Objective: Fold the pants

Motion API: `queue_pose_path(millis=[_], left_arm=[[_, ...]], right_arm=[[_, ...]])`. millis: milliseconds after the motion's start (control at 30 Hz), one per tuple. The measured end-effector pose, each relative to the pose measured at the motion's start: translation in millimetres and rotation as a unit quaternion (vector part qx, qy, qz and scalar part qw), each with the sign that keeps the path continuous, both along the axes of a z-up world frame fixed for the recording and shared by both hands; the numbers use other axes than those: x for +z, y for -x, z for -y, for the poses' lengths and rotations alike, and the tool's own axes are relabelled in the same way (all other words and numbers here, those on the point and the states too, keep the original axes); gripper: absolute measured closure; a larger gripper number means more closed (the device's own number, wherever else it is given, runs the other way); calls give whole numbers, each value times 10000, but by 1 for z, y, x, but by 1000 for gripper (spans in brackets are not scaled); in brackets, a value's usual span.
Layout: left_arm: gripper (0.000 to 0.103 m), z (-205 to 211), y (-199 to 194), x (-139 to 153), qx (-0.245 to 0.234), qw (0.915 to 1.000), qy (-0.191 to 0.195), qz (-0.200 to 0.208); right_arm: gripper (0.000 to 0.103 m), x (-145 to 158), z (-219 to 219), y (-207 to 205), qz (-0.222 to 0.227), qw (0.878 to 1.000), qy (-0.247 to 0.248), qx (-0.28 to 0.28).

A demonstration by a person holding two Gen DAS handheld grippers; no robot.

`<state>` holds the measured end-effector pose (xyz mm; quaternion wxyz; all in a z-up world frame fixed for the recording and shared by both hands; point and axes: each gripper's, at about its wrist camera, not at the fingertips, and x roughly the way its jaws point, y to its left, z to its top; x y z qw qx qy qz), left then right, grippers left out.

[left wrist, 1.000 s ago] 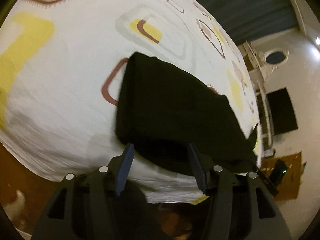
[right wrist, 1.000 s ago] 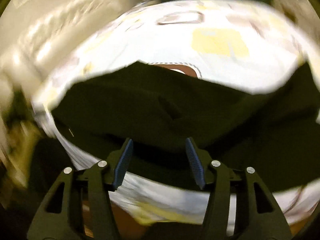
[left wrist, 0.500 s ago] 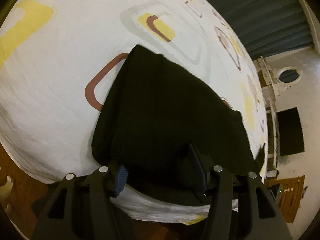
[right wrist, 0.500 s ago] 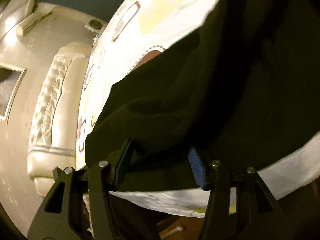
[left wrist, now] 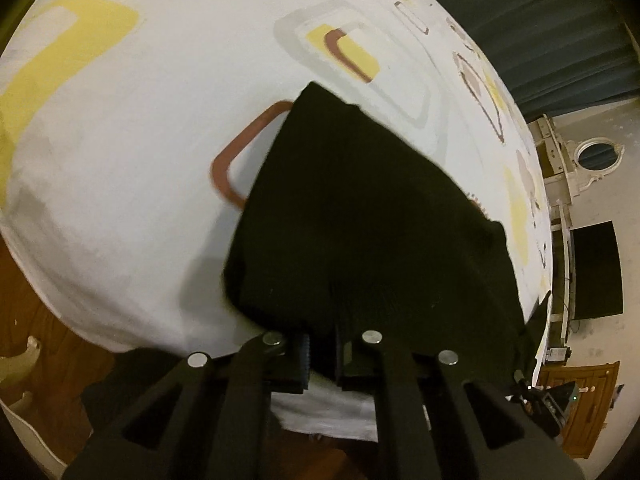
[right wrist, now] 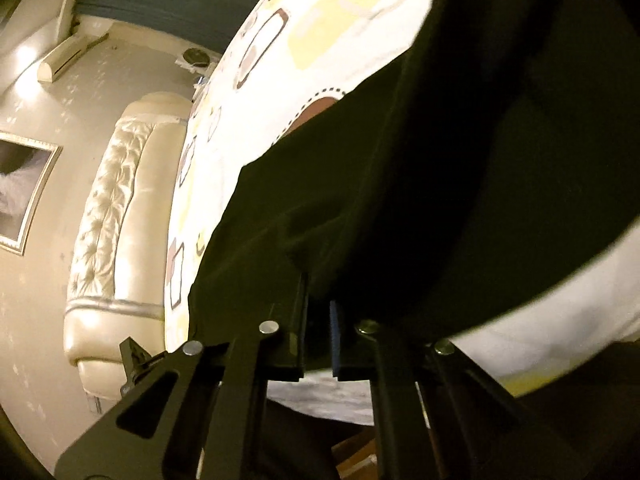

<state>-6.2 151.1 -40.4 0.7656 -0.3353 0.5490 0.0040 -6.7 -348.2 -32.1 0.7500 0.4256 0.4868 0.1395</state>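
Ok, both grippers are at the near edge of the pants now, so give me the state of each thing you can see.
Left gripper: jaws just closed, shut on the near edge of the black pants.
Right gripper: jaws just closed, shut on the pants' edge.
Black pants: spread on the bed, partly folded.
Patterned bedsheet: smooth, flat.
Dark curtain: drawn.

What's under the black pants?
The pants lie on a patterned sheet. A brown shape disappears beneath them; the rest under them is covered.

My left gripper (left wrist: 320,354) and right gripper (right wrist: 318,330) just clamped onto the black pants' (left wrist: 360,216) near edge; right wrist rolled.
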Motion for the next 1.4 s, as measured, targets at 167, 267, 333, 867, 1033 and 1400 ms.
queue_pose_path(millis=[167,267,333,867,1033,1400], left_arm=[[95,-1,2,-5,-94,9999,-38,-32],[95,0,0,-7,-109,9999,-67,-72],[94,0,-1,-9,-103,9999,-31,-84],[46,45,23,46,-954,9885,-1152,230],[27,50,-18,56,-654,9798,-1737,751],[25,35,-68,6,92,9809,-1939,133]], right_arm=[[95,-21,3,6,-321,9995,-25,8],[95,-32,5,8,-450,9990,-53,-20],[95,-34,5,9,-447,9990,-42,-24],[57,28,95,0,-207,9956,663,-635],[36,56,170,-101,15,9726,1850,-1409],[42,-13,236,-264,-1571,9060,3422,-1932]])
